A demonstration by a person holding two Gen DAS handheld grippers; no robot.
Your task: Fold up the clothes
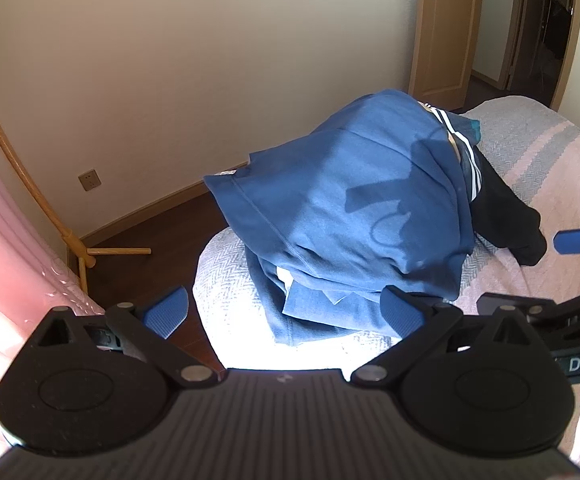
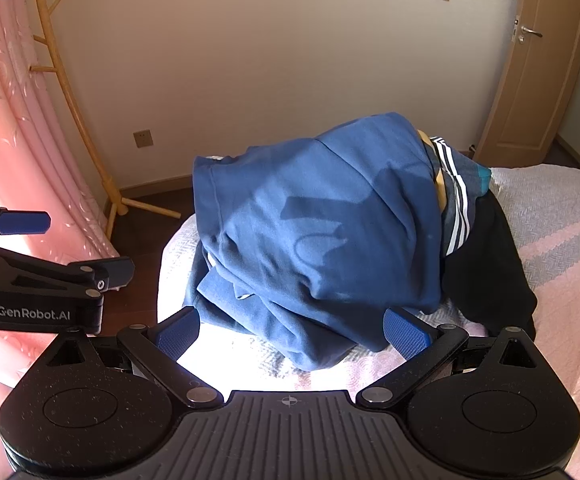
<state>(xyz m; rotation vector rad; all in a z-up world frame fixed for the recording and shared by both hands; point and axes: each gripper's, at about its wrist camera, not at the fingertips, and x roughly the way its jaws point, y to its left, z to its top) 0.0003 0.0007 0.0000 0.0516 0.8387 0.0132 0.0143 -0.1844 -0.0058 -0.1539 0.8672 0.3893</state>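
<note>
Visibly, left gripper [image 2: 54, 248] reads "GenRobot.AI" — both grippers' jaws spread, empty, before blue sweatshirt [image 2: 321, 236].

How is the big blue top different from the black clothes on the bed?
The blue fabric top is draped over the heap, on top; the black fabric garment lies low at the heap's right side, partly tucked beneath. The blue top looks much bigger and catches sunlight and a shadow; the black garment shows only a small dark part. Both are unfolded, lying on the pink and grey woven bedspread, and no claw is holding either.
</note>
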